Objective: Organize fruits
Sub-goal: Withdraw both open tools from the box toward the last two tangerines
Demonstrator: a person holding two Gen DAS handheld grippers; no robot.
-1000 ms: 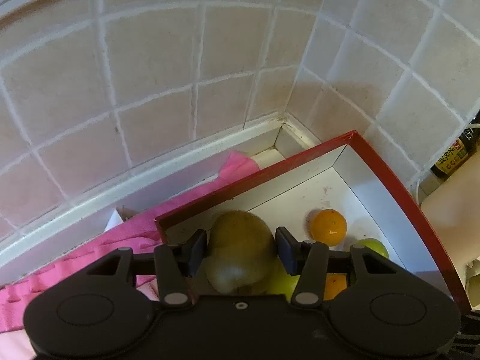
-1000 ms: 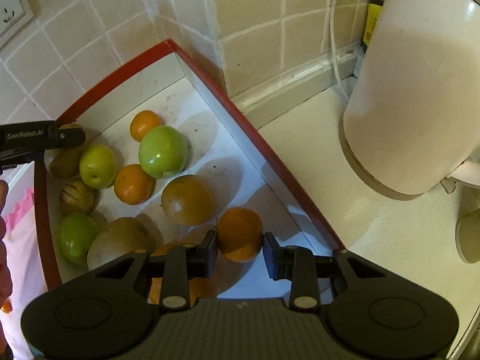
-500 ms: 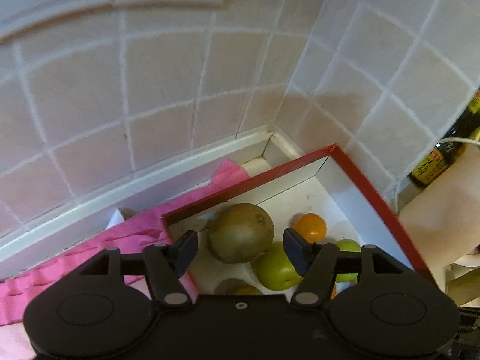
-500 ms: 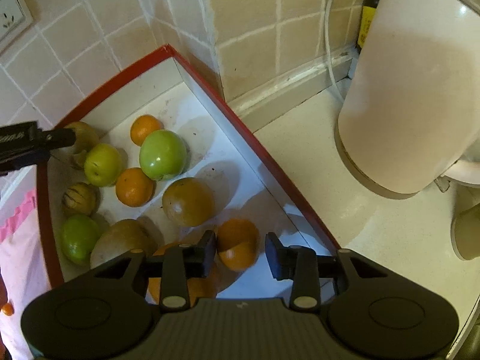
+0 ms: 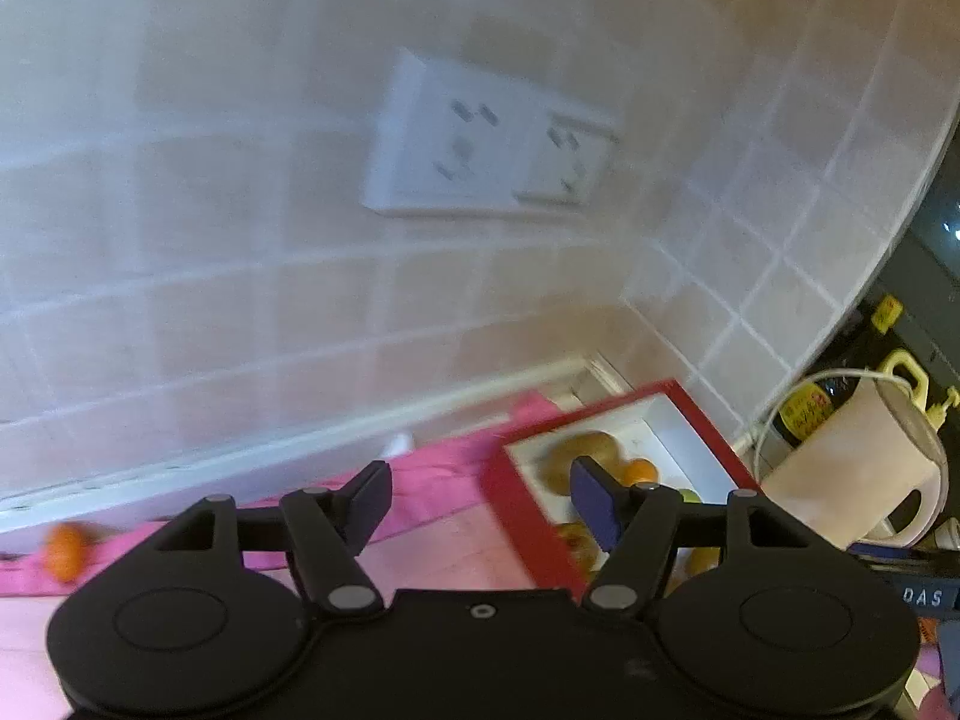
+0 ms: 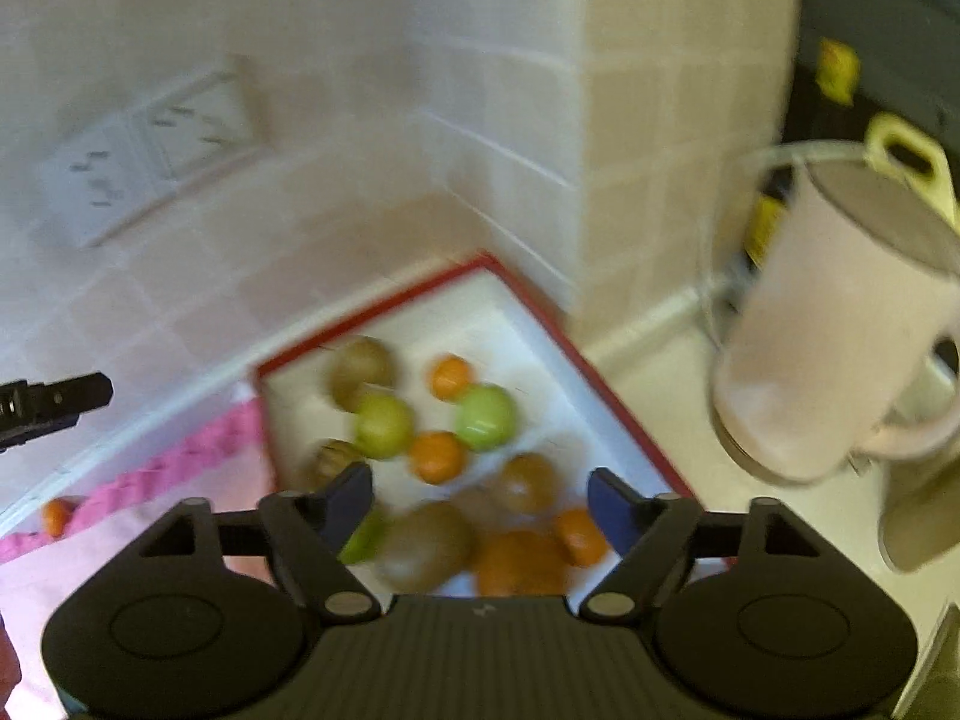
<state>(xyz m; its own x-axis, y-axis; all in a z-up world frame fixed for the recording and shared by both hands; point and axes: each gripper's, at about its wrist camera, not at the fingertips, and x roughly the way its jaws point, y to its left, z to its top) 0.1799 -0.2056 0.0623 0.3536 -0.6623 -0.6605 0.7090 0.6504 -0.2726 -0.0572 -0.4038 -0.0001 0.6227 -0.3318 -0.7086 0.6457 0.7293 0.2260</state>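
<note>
From the left wrist, the left tongs [image 5: 480, 501] stand wide apart and empty above the pink cloth [image 5: 444, 480], with the red-rimmed box [image 5: 528, 531] off to their right already holding fruit, and one small orange [image 5: 65, 551] still lying out on the cloth by the wall, well apart from the box. From the right wrist, the right tongs [image 6: 480, 507] are likewise spread and holding nothing above the box [image 6: 624, 426], where oranges, green fruits and brown fruits lie mixed together in a loose heap [image 6: 450, 456]. I judge the gathering nearly done, with that stray orange [image 6: 55, 516] left to bring in.
</note>
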